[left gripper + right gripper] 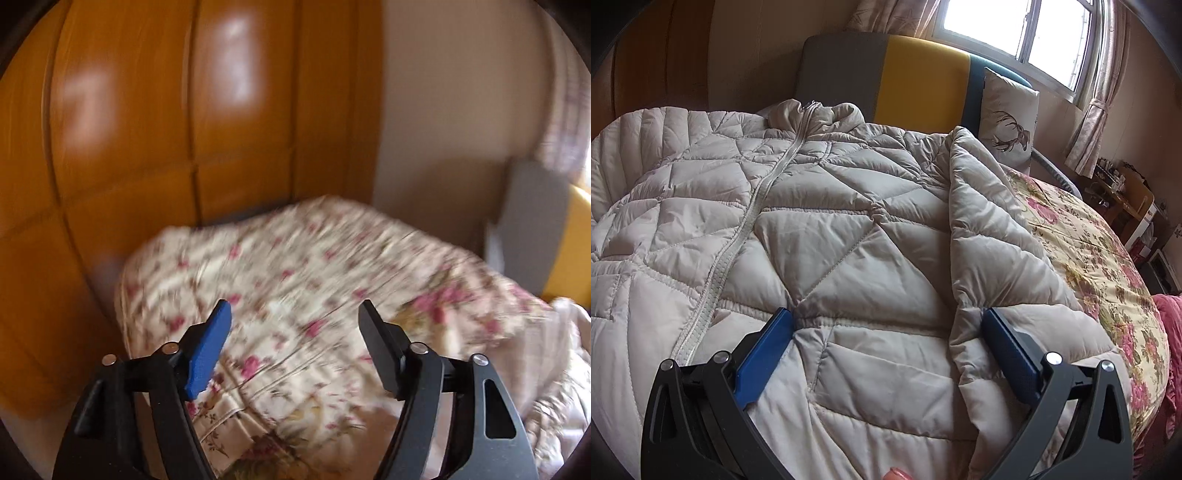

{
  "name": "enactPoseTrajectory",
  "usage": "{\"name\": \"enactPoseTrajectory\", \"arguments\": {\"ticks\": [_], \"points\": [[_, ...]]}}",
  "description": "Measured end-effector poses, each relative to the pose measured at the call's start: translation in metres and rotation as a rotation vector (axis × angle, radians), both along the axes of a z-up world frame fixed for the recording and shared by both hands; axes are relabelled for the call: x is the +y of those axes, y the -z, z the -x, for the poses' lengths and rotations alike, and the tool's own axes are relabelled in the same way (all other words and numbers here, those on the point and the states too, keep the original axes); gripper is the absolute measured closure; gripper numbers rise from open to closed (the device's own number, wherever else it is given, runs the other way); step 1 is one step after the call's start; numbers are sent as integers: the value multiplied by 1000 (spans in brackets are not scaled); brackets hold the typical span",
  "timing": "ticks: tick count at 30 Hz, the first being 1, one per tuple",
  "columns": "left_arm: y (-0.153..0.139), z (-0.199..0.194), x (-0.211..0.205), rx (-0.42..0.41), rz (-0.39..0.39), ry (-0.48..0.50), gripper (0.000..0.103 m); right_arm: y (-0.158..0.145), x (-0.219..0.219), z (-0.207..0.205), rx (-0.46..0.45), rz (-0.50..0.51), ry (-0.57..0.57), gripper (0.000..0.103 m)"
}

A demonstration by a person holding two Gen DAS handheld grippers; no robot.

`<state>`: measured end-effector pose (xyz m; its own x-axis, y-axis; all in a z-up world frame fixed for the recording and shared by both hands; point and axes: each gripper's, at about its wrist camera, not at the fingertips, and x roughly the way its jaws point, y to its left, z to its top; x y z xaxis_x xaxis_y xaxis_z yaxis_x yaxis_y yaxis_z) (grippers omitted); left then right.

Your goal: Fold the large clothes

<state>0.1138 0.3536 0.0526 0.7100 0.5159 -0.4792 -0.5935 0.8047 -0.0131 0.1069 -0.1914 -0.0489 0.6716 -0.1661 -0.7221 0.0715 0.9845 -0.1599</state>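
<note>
Left wrist view: the left gripper (pixel 295 347) is spread wide with nothing between its fingers, hanging over a flowered bedspread (pixel 295 280) that fills the lower middle of the blurred frame. Only a pale edge of the jacket (pixel 569 354) shows at the far right.

Right wrist view: the quilted jacket (pixel 820 236) lies flat across the frame, its zipper (pixel 753 206) running from upper middle to lower left. The right gripper (pixel 888 347) is released, fingers straddling the fabric at lower centre, with the folded-in sleeve (pixel 990 236) just right of them. This hand is the nearer one.
</note>
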Motion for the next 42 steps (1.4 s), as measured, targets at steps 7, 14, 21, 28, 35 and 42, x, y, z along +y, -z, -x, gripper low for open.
{"name": "enactPoseTrajectory", "arguments": {"ticks": [7,14,21,28,35,42], "points": [[-25,17,-134,-140,-83,271,11,-12,-25,28,17,95,8,2],[56,-6,-260,43,25,632,11,-33,-96,31,25,270,134,2],[118,-23,-301,145,-128,731,11,-71,-197,-3,-14,340,200,2],[129,-26,-291,135,-64,734,11,-66,-302,-71,48,466,380,2],[131,-29,-290,154,-41,751,10,-45,-363,-101,197,607,333,2],[134,-30,-288,156,-26,758,9,-51,-442,-76,269,756,629,2]]}}
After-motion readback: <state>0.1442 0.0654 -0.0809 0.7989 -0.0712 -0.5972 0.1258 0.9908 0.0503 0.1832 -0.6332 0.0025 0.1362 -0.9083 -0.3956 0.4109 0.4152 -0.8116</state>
